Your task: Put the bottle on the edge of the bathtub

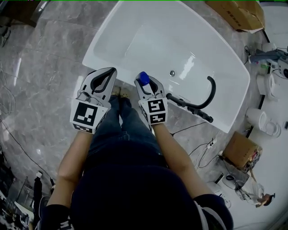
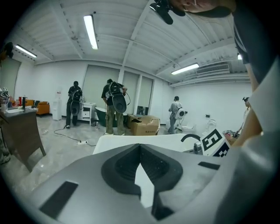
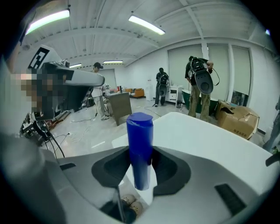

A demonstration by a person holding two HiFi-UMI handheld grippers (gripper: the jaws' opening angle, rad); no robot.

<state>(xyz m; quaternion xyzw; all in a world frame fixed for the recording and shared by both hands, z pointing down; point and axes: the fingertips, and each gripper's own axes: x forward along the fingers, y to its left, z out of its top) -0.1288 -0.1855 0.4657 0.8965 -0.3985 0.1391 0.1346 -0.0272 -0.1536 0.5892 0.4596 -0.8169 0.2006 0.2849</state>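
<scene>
Holding blue bottle [image 3: 140, 144] in right gripper [image 1: 146, 82] fingers | left gripper [image 2: 140, 148] fingers pressed together | box [image 1: 238, 13] print illegible

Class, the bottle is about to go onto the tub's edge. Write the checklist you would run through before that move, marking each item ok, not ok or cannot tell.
1. Grip: the right claw clamps the bottle between its pads: ok.
2. The bottle stands upright: ok.
3. The tub rim ahead is bare: ok.
4. The hose is away from the bottle, off to the right: ok.
5. The left claw is out of the way, shut and empty: ok.
6. The bottle's base is above the tub rim: cannot tell.
</scene>
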